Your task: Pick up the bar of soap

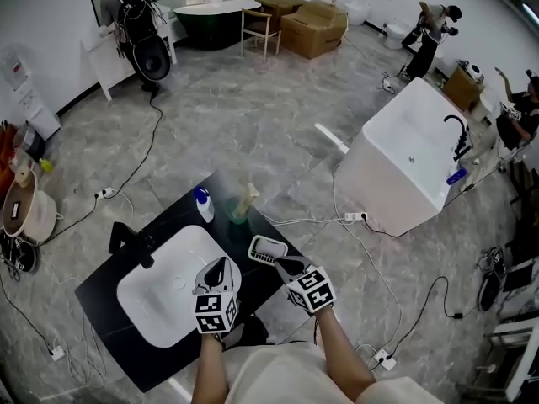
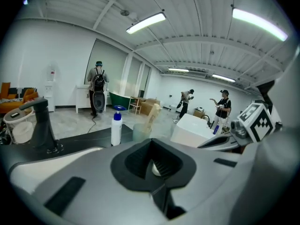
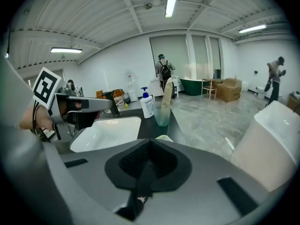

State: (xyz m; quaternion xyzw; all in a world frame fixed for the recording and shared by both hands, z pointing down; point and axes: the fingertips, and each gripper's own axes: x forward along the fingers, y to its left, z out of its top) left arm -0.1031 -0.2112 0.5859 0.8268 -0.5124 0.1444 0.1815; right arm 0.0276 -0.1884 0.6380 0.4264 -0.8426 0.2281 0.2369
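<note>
A small soap dish (image 1: 268, 248) with a pale bar of soap in it sits on the black countertop (image 1: 173, 217), right of the white sink basin (image 1: 164, 289). In the right gripper view the pale soap (image 3: 162, 138) shows just past the jaw tips. My right gripper (image 1: 283, 264) is shut and empty, its tip just short of the dish. Over the basin's right rim my left gripper (image 1: 221, 266) is held shut with nothing in it. Both jaw pairs, left (image 2: 152, 146) and right (image 3: 149, 144), meet in a line.
A white pump bottle with a blue cap (image 1: 203, 204) and a clear cup (image 1: 240, 207) stand at the counter's far edge, a black faucet (image 1: 128, 241) at the left. A white freestanding basin (image 1: 404, 154) stands to the right. Cables (image 1: 354, 219) run over the floor. People stand far back.
</note>
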